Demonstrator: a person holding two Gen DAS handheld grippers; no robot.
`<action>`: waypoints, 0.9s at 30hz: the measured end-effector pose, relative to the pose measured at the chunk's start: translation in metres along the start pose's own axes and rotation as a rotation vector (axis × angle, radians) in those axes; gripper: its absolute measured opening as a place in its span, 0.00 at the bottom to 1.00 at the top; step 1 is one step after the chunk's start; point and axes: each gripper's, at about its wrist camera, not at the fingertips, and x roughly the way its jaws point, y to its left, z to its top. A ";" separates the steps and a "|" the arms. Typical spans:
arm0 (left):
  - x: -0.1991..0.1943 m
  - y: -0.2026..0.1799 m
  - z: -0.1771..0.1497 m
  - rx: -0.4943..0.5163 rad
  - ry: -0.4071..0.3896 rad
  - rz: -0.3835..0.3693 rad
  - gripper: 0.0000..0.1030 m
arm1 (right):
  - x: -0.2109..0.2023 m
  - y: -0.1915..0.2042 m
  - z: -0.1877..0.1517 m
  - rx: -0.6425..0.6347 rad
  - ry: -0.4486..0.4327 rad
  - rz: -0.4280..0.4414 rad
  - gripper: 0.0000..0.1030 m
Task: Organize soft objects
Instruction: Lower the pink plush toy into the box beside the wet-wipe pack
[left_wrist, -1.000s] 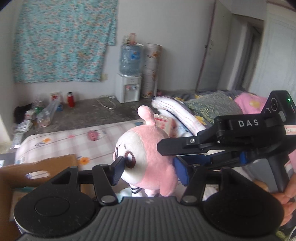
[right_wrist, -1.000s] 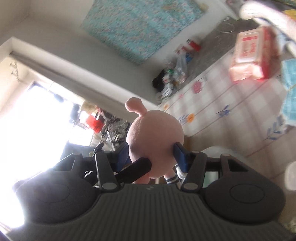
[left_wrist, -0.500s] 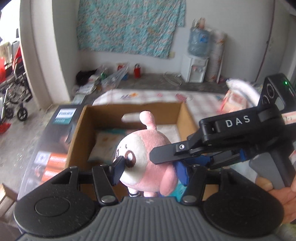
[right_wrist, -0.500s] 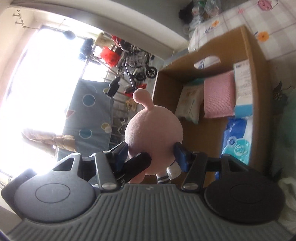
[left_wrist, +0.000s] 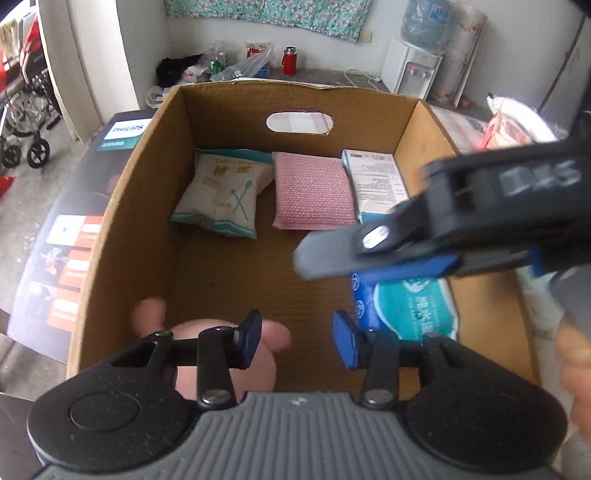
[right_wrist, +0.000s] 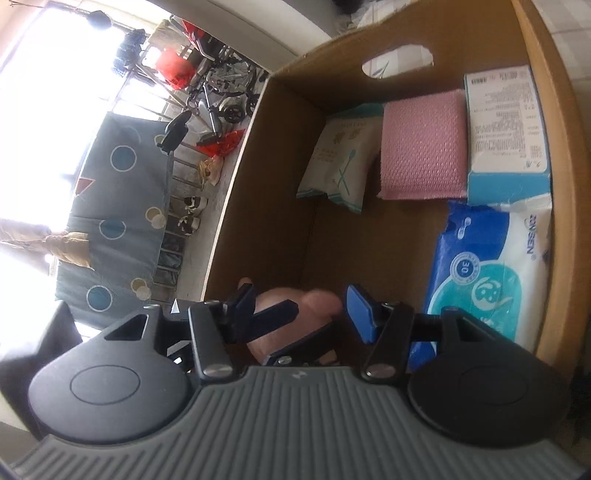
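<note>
A pink and white plush toy (left_wrist: 258, 373) lies low in the near left corner of the open cardboard box (left_wrist: 147, 184), mostly hidden under my left gripper's left finger. My left gripper (left_wrist: 297, 343) points down into the box. Its jaws are closing, with only one pink limb showing in the gap and no pad pressing on it. My right gripper (right_wrist: 301, 304) hovers over the same corner, open, with the plush (right_wrist: 317, 301) below it and the left gripper's fingers (right_wrist: 275, 317) crossing in front. The right gripper's blurred fingers (left_wrist: 332, 254) carry nothing.
Inside the box lie a white and teal pack (left_wrist: 221, 192), a pink bubble pad (left_wrist: 312, 192), a blue and white carton (left_wrist: 376, 181) and a blue wipes pack (left_wrist: 410, 310). A water dispenser (left_wrist: 410, 70) and a wheelchair (left_wrist: 22, 122) stand beyond. A hand (left_wrist: 576, 354) shows at the right.
Both grippers swung over the box and tipped downward. The plush, clamped between both pairs of fingers before, has left them and sits low in the box. The left jaws have narrowed.
</note>
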 end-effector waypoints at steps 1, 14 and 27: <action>-0.001 0.001 0.000 -0.004 -0.001 -0.008 0.42 | -0.008 0.001 0.002 -0.011 -0.019 -0.005 0.54; -0.021 0.028 -0.006 -0.054 -0.013 0.070 0.76 | -0.120 -0.024 -0.030 -0.093 -0.200 0.053 0.58; 0.011 0.035 -0.001 -0.114 0.109 0.129 0.86 | -0.124 -0.053 -0.044 -0.045 -0.232 0.090 0.59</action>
